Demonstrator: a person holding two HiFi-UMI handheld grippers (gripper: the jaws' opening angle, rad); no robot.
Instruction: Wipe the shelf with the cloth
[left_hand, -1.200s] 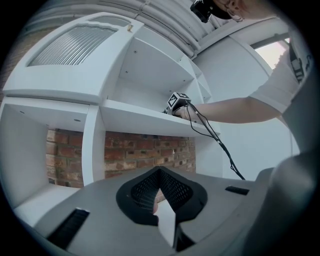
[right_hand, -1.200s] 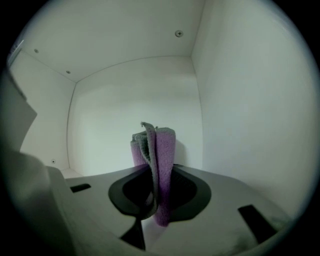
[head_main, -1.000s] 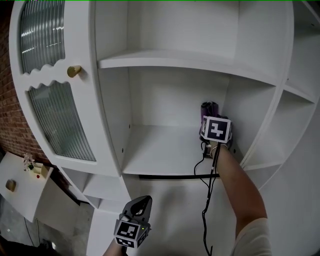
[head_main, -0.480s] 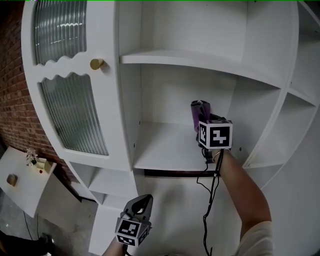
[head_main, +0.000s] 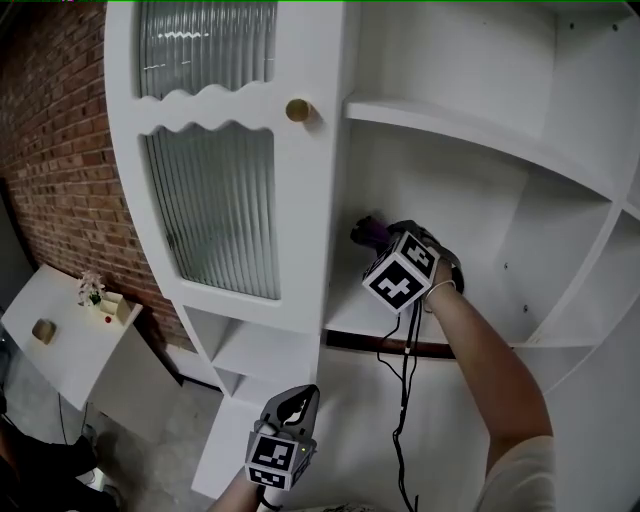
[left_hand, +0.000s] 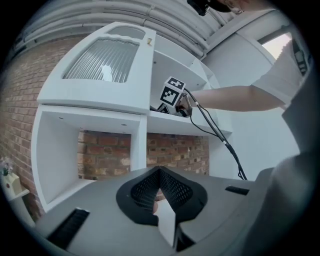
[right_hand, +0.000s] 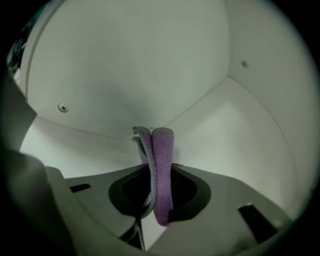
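Right gripper is clamped on the purple cloth, jaws pinching a folded strip of it that sticks out past the tips. In the head view it is reaching into the open middle compartment, marker cube facing us, with the cloth poking up at its far end, right by the edge of the door frame. Whether the cloth touches a surface, neither view settles.

Biggest thing around is the white cabinet, filling most of the head view, with a red brick wall behind it on the left. Its door has ribbed glass panels with wavy trim. The shelf sits under the right gripper, white and bare, and the right gripper view looks into the compartment's white inner corner. The person's forearm runs up from the lower right to that gripper. Low on the left stands a small white side table with a few little items on it.

Left gripper hangs low, well apart from the shelf; its own view shows the jaws brought together at the tips with nothing between them.

A black cable dangles from the right gripper. Smallest of all, a round brass knob on the door.
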